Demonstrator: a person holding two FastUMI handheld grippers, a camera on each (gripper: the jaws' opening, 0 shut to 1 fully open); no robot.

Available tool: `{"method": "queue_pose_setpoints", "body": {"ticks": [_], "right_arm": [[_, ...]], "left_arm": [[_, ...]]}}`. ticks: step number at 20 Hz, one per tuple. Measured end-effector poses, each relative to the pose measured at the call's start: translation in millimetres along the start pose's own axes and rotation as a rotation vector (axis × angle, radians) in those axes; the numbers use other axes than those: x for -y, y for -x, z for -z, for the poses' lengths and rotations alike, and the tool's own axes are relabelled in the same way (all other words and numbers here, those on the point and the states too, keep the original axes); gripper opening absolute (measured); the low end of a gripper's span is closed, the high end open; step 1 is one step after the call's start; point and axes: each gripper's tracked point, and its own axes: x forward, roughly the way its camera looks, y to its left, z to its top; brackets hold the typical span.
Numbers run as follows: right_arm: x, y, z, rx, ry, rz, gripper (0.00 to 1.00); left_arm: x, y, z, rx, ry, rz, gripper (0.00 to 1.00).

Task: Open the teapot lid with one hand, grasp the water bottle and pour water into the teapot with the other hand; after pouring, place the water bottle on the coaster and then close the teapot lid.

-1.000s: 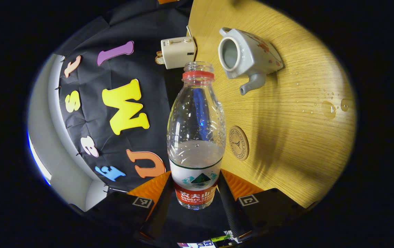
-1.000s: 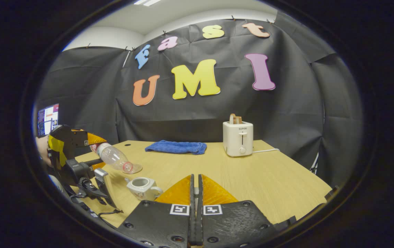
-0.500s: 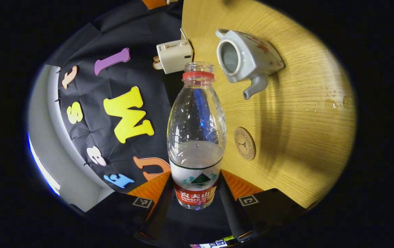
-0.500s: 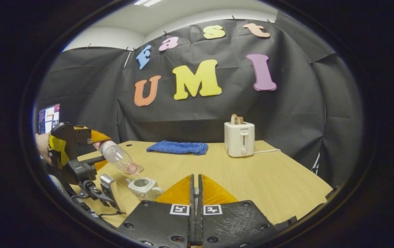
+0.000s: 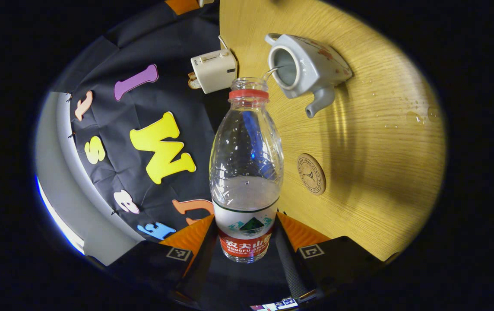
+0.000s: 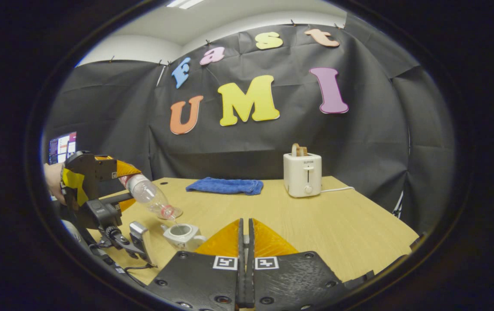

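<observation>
The teapot (image 5: 305, 69) is standing on the table (image 5: 381, 164) with its lid off and its mouth open, and a thin stream of water is running into it from the bottle (image 5: 247, 172). The bottle is tilted neck-down over the teapot; in the right gripper view the bottle (image 6: 150, 199) is angling toward the teapot (image 6: 182, 235), with its neck just above the opening. The left gripper (image 5: 247, 248) is clamping the bottle at its labelled lower part, both fingers pressing on it. The right gripper (image 6: 244, 242) is pointing over the table with its fingers drawn almost together; only a slim gap is showing, and I cannot tell whether the lid is pinched there. The coaster (image 5: 311, 173) is lying on the table near the teapot, with nothing on it. Drops of water (image 5: 415, 115) are sitting on the wood beyond the teapot. A toaster (image 6: 302, 173) and a blue cloth (image 6: 225, 185) are resting farther back.

The risk now, as I judge it, is the stream missing the narrow mouth: tipping further or drifting sideways would be sending water over the rim onto the table. The bottle's thin wall may also be buckling under the squeeze, causing a sudden surge.
</observation>
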Motion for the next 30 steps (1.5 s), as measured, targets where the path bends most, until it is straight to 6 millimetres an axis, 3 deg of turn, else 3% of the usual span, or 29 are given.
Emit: {"method": "queue_pose_setpoints", "body": {"ticks": [17, 18, 21, 27, 30], "right_arm": [[7, 3, 3, 0.001, -0.018, 0.0, 0.0], [8, 3, 2, 0.001, -0.02, 0.0, 0.0], [8, 2, 4, -0.001, -0.023, 0.0, 0.0], [9, 2, 5, -0.002, -0.024, -0.001, 0.0], [9, 2, 5, -0.004, -0.024, -0.001, 0.0]], "left_arm": [[-26, 2, -7, -0.006, -0.141, -0.038, 0.75], [-27, 3, -8, -0.005, -0.145, -0.041, 0.79], [-36, 4, -12, -0.002, -0.171, -0.07, 0.75], [-38, 4, -14, -0.001, -0.189, -0.077, 0.79], [-38, 2, -13, -0.01, -0.198, -0.064, 0.75]]}}
